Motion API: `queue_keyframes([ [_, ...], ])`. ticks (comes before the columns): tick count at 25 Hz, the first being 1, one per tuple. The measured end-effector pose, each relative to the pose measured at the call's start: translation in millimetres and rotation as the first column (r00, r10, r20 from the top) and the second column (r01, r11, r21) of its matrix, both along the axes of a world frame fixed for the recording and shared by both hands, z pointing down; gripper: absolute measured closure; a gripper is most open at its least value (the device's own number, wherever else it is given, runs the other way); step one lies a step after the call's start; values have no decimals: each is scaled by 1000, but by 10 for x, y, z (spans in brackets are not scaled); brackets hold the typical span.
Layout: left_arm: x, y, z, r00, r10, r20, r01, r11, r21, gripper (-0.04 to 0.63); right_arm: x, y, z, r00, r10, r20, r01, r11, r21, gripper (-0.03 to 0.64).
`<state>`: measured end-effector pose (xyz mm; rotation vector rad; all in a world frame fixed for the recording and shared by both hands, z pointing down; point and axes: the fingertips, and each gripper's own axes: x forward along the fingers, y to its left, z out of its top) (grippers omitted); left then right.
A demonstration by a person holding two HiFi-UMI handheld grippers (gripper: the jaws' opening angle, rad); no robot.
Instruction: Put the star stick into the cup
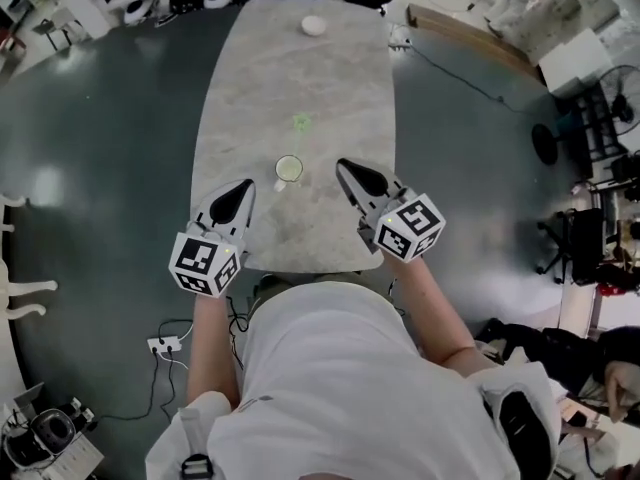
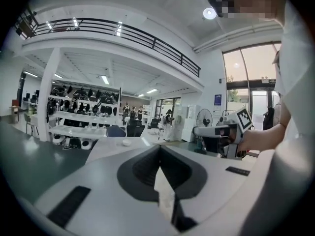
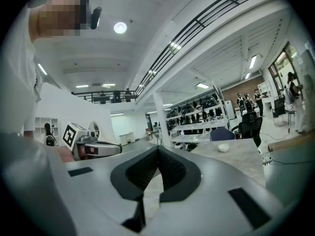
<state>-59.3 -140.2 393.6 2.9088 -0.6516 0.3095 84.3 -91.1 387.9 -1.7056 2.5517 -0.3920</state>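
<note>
Apparently nothing is done yet: what I take for the star stick (image 1: 301,122), small and green, lies on the worktop (image 1: 250,78) just beyond the cup (image 1: 288,171), not in it. My left claw (image 1: 244,185) and right claw (image 1: 343,166) flank the cup, both pressed together and empty. Pickup and drop remain.

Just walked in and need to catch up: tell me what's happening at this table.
A person holds a pair of tongs in each hand over the grey table. The left tongs and right tongs are both shut and empty, either side of the cup. A small green thing, perhaps the star stick, lies beyond the cup, untouched.
</note>
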Motion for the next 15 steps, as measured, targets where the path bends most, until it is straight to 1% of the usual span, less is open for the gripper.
queue_keyframes([
  [5,118,13,-188,998,58,-24,-57,997,57,594,-109,200,-119,999,6,-48,-5,1000,22,605],
  [9,180,70,-308,993,106,-42,-101,990,102,594,-173,331,-209,997,22,-80,-19,999,40,605],
  [15,266,185,-322,984,176,-27,-171,975,141,594,-260,442,-269,990,26,-138,-17,998,64,606],
])
